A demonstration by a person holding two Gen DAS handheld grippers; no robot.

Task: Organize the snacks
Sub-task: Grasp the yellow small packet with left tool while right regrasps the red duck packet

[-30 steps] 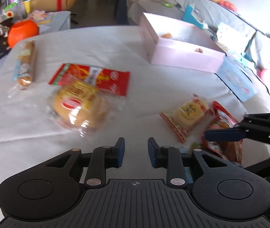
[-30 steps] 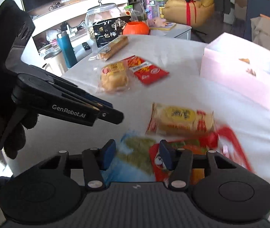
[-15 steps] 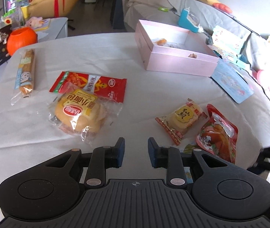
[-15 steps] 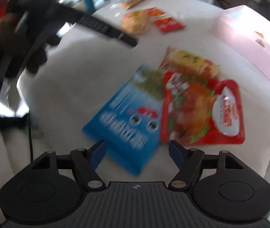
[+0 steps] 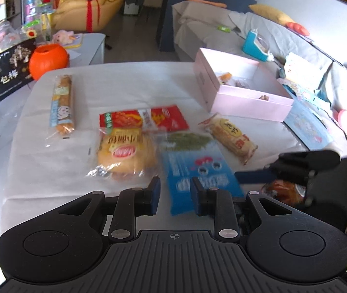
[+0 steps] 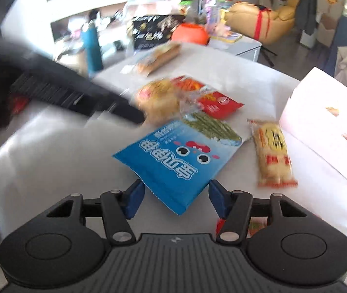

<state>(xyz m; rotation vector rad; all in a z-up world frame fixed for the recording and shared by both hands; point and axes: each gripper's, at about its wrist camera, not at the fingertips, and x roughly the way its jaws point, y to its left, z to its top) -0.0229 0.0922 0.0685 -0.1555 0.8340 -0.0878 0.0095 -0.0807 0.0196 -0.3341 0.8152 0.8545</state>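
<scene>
On the white-clothed table my right gripper has its blue pads closing around the near corner of the flat blue foil snack bag, not yet pressing it. My left gripper hangs shut and empty, beside the open pale pink cardboard box.

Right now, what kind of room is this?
Probably a living room at home: a grey sofa with cushions, a yellow armchair, and a table covered with snack packets.
</scene>
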